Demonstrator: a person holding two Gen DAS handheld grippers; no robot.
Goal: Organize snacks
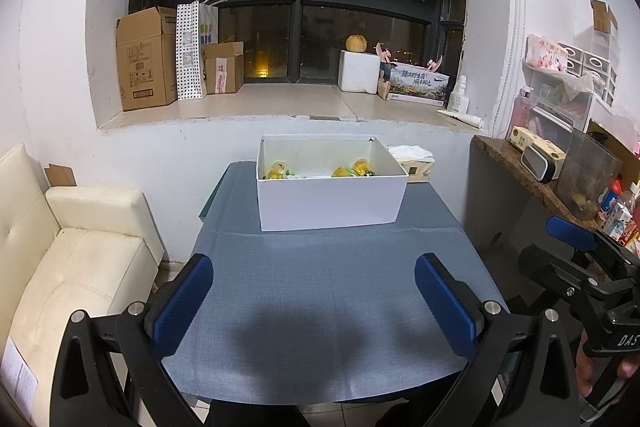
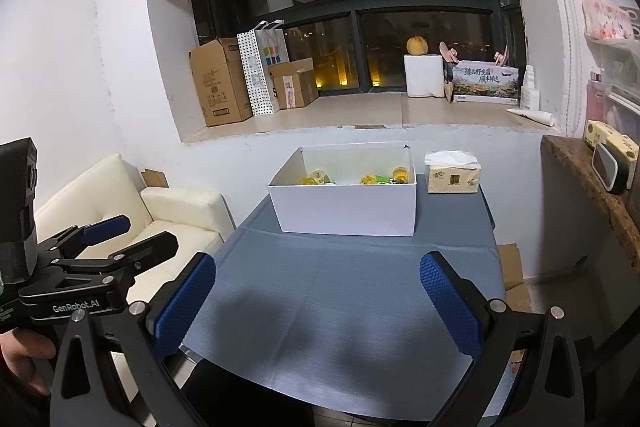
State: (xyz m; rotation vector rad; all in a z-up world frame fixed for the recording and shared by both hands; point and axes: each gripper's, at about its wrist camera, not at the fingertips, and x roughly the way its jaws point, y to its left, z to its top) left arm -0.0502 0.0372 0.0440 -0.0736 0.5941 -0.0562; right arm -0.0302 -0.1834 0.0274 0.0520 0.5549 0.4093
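Observation:
A white open box point(image 1: 328, 201) point(image 2: 346, 209) stands at the far end of the blue-clothed table point(image 1: 320, 299) point(image 2: 340, 307). Inside it lie several yellow and green wrapped snacks point(image 1: 344, 171) point(image 2: 368, 179). My left gripper point(image 1: 314, 301) is open above the near part of the table, with nothing between its blue pads. My right gripper point(image 2: 318, 301) is open too, held over the near table and empty. In the left wrist view the right gripper point(image 1: 576, 243) shows at the right edge; in the right wrist view the left gripper point(image 2: 120, 231) shows at the left edge.
A tissue pack point(image 1: 414, 163) point(image 2: 452, 173) sits right of the box. A cream sofa point(image 1: 72, 259) point(image 2: 160, 219) stands left of the table. A dark side shelf point(image 1: 520, 163) point(image 2: 588, 183) with clutter is on the right. Cardboard boxes point(image 1: 146, 61) line the windowsill.

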